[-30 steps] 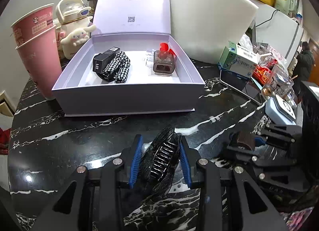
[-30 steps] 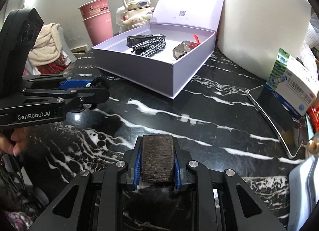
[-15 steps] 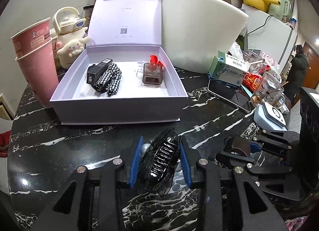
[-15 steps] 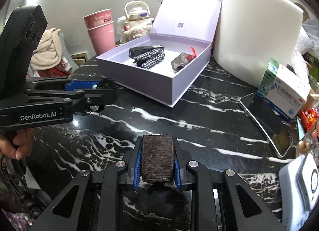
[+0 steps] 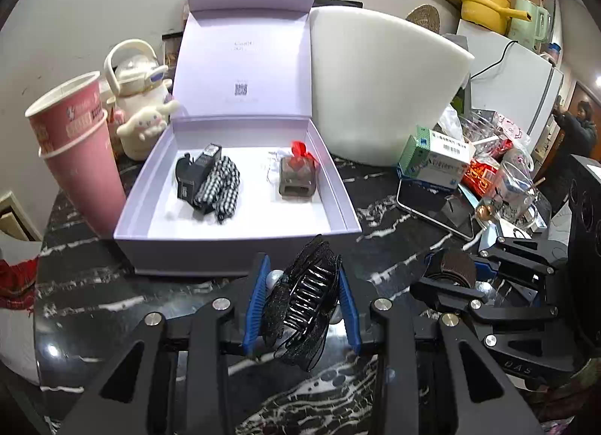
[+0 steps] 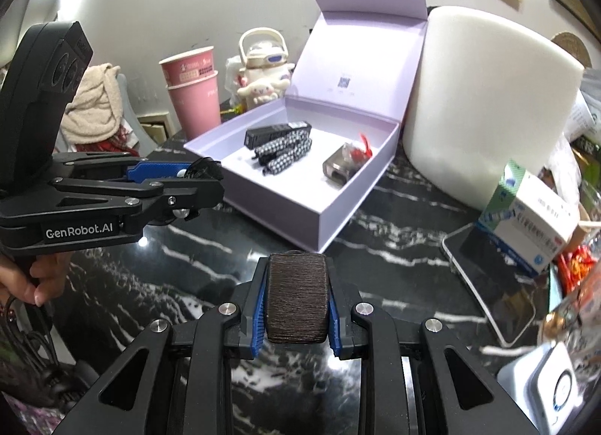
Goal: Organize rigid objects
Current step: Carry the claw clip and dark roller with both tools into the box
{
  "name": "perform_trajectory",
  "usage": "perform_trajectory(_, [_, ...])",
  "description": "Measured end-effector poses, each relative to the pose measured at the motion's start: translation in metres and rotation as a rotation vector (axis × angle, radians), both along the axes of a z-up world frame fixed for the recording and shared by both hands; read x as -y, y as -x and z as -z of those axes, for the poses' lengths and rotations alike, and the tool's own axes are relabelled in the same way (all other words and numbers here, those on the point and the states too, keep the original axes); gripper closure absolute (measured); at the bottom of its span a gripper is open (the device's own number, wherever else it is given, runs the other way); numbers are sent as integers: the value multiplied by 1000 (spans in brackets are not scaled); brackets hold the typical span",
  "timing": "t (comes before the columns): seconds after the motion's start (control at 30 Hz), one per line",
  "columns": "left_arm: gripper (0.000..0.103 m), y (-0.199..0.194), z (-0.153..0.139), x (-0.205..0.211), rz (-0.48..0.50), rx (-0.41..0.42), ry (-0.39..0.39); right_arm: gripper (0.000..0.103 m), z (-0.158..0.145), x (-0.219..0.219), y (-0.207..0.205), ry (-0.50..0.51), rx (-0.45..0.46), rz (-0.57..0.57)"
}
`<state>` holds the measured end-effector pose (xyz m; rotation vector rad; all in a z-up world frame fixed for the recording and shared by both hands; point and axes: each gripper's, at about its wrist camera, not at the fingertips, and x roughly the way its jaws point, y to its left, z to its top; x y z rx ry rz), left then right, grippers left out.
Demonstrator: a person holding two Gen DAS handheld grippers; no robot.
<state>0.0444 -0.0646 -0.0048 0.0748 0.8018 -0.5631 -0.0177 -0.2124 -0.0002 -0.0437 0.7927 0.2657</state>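
Note:
My left gripper (image 5: 302, 284) is shut on a black glittery hair claw clip (image 5: 304, 303) with a pearl bead, held above the dark marble table just in front of the open lilac gift box (image 5: 240, 251). My right gripper (image 6: 295, 284) is shut on a dark brown woven pad (image 6: 295, 298), lifted off the table to the right of the left gripper (image 6: 195, 187). Inside the box lie a black tube (image 5: 197, 172), a black-and-white checked hair piece (image 5: 219, 187) and a smoky grey clip with a red bow (image 5: 296, 175).
Stacked pink paper cups (image 5: 79, 149) and a cream plush-decorated bottle (image 5: 141, 104) stand left of the box. A large white foam block (image 5: 379, 85) rises behind it. A green-white medicine box (image 5: 435, 164), a phone (image 5: 435, 206) and cluttered packets crowd the right side.
Both grippers have risen with their objects still held, so the box and table look farther away and lower in both views.

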Motion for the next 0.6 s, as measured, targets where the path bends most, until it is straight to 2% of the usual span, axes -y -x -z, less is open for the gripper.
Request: perform_trajectory(0.6, [68, -44, -30, 17, 7, 53, -7, 78, -31, 15, -49, 9, 43, -11])
